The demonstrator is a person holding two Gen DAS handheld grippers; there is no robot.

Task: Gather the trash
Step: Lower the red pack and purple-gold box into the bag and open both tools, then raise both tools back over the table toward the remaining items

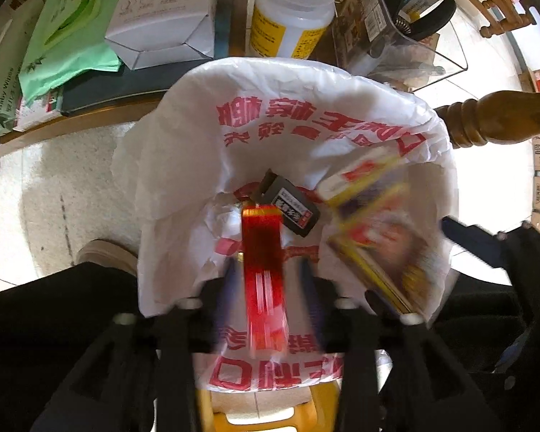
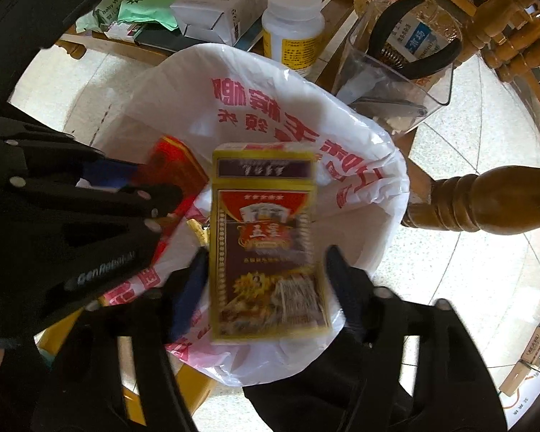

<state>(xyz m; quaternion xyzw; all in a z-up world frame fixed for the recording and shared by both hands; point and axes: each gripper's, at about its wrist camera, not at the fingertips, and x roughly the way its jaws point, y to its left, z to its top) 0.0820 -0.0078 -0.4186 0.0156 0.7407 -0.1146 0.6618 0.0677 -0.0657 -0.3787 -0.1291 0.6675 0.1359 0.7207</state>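
**Trash over the open bag**

Trash bag [image 1: 183, 165], white plastic with red print, gapes below both grippers. At nine o'clock, the left gripper [image 1: 268, 270] stands spread, its blue fingers [image 1: 307, 277] clear of the blurred red pack [image 1: 262, 270] between them. A black packet [image 1: 291, 208] lies in the bag at twelve o'clock. At three o'clock, the right gripper [image 2: 266, 273] is spread too, the yellow-edged card box [image 2: 266, 244] between its jaws, apparently untouched.
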